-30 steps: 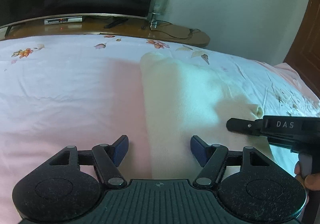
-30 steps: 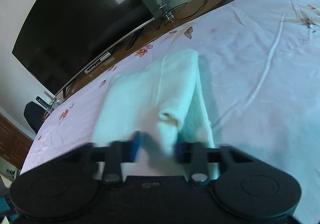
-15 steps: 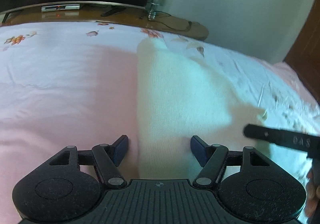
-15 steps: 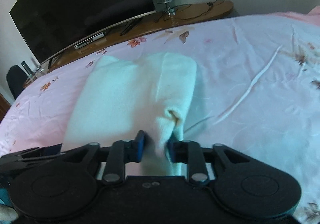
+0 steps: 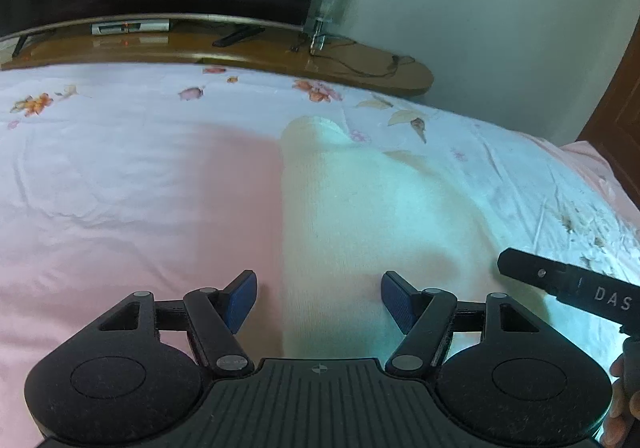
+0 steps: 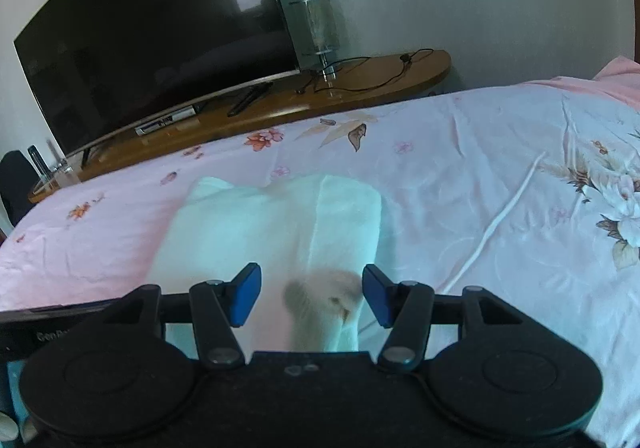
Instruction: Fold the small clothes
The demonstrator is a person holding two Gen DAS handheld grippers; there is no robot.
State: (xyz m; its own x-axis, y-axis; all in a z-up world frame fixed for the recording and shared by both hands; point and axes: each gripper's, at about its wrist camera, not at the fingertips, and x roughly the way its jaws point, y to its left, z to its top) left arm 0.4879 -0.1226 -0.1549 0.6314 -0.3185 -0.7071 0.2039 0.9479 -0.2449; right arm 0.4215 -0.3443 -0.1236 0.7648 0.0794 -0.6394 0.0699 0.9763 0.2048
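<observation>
Right gripper (image 6: 312,294) opening over cream garment (image 6: 272,224), television (image 6: 152,32) behind.

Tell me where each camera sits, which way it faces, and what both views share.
Left wrist: rides the left gripper, looking down along its open blue-padded fingers at the folded cream knit garment on the pink floral bedsheet; the right gripper's black finger and a hand show at right.
Right wrist: rides the right gripper, whose jaws have just been opening, not pressing the garment's cuff between them.
Shared: garment, bedsheet, black television, wooden stand.
</observation>
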